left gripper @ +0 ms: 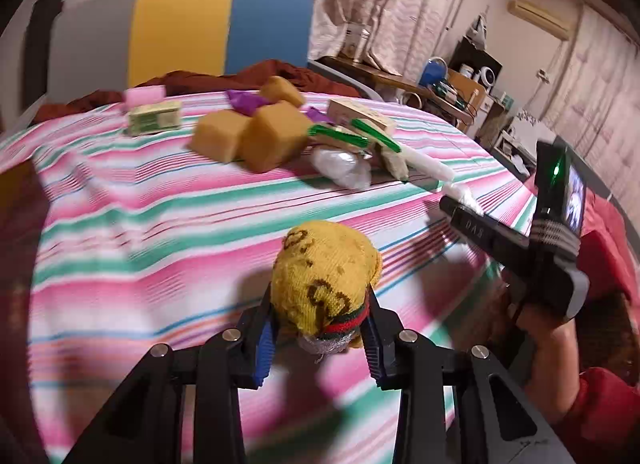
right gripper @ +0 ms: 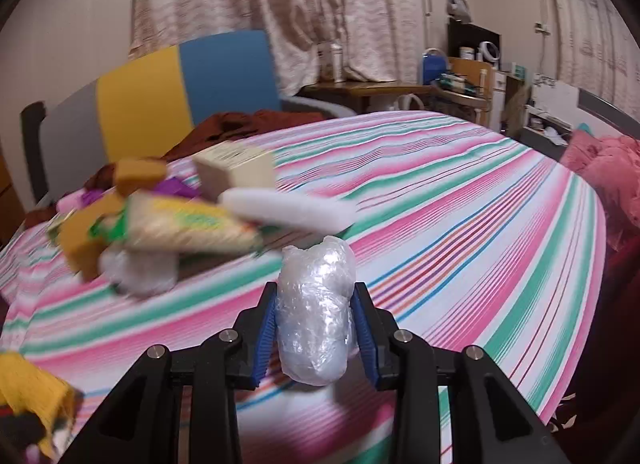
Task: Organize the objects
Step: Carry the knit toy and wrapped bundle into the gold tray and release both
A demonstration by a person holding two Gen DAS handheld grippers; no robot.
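You're pinching a yellow sock bundle [left gripper: 326, 284] in your left gripper [left gripper: 320, 328], jaws pressing its sides, long axis running away from the camera, striped cuff end nearest you, held over the striped bedspread [left gripper: 160, 224]. Your right gripper [right gripper: 316, 328] is clamping a plastic-wrapped bundle [right gripper: 316, 312], its long axis pointing forward along the fingers. Sponges [left gripper: 248, 136] and boxes [left gripper: 154, 118] are lying farther up the bed.

Both wrist cameras look forward and downward along their own fingers, close above the striped bedspread [left gripper: 160, 224]; each faces the colour-block headboard [right gripper: 180, 84] and curtains, sharing the pile of sponges [left gripper: 248, 132].
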